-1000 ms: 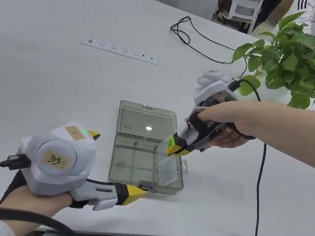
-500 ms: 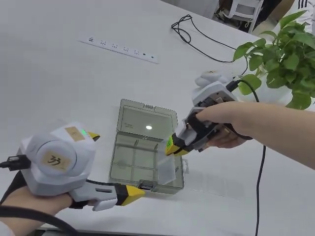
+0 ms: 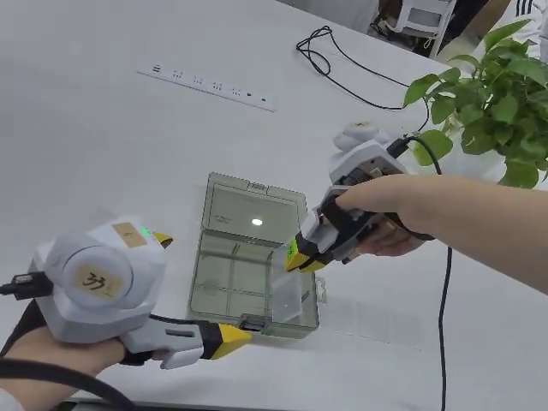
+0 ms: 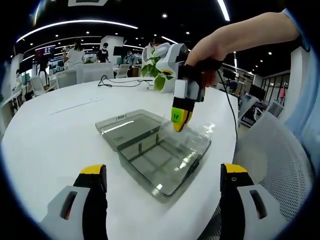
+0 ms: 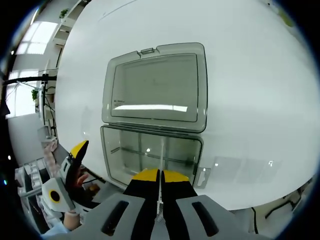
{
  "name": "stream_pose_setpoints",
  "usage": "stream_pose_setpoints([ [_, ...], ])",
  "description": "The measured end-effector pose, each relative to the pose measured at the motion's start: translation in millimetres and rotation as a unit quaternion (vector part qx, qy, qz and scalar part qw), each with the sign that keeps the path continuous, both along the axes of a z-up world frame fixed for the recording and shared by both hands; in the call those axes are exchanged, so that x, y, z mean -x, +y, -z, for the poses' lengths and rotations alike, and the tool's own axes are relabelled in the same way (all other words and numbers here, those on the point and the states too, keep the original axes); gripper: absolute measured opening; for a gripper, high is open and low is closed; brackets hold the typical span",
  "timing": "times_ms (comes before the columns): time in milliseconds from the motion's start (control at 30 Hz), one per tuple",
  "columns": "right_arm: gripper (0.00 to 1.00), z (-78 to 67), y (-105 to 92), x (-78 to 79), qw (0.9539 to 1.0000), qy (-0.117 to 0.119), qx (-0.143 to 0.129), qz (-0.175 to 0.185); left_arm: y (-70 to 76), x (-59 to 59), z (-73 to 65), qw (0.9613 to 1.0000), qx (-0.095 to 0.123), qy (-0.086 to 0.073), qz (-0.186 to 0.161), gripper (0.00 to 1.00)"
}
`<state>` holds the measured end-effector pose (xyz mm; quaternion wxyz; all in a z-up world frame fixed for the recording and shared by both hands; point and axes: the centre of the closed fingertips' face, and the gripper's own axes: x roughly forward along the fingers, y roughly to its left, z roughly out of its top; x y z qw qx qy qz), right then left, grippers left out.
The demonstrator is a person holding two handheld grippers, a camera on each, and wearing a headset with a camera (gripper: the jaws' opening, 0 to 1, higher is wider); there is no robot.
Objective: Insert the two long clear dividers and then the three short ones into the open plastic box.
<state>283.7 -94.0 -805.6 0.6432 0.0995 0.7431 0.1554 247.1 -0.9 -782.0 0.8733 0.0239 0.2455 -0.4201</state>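
While the right claw point(image 3: 293, 255) pinches a clear divider point(image 3: 291, 291) over the open plastic box point(image 3: 227, 282) (lid laid flat), the left claw point(image 4: 162, 170) gapes empty nearby.

White table point(image 3: 94, 163) with a power strip and a few bystanders.
The white power strip point(image 3: 210, 86) lies flat on the table. To its right a black cable point(image 3: 313, 58) loops loosely, and farther right stands a leafy green potted plant point(image 3: 488, 86). Beyond the cable is what may be a white chair point(image 3: 424, 17), cut off.
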Motion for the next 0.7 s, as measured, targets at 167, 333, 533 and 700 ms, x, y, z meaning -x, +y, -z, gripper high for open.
stream_pose_setpoints([
  [167, 0.02, 0.7, 1.5, 0.8, 1.0000, 0.003, -0.002, 0.004, 2.4, 0.3, 2.1, 1.0000, -0.001, 0.002, -0.003, 0.96],
  [333, 0.02, 1.0, 2.4, 3.2, 1.0000, 0.003, 0.000, -0.002, 3.6, 0.6, 3.3, 1.0000, 0.000, 0.005, -0.004, 0.96],
  [533, 0.02, 3.6, 0.2, -3.2, 1.0000, 0.004, 0.003, -0.007, 3.7, 0.6, 3.8, 1.0000, 0.002, 0.007, -0.007, 0.95],
  [700, 0.02, 2.4, -0.3, -4.2, 1.0000, 0.003, 0.003, -0.008, 2.5, 2.3, 4.5, 0.9999, 0.003, 0.009, -0.005, 0.95],
])
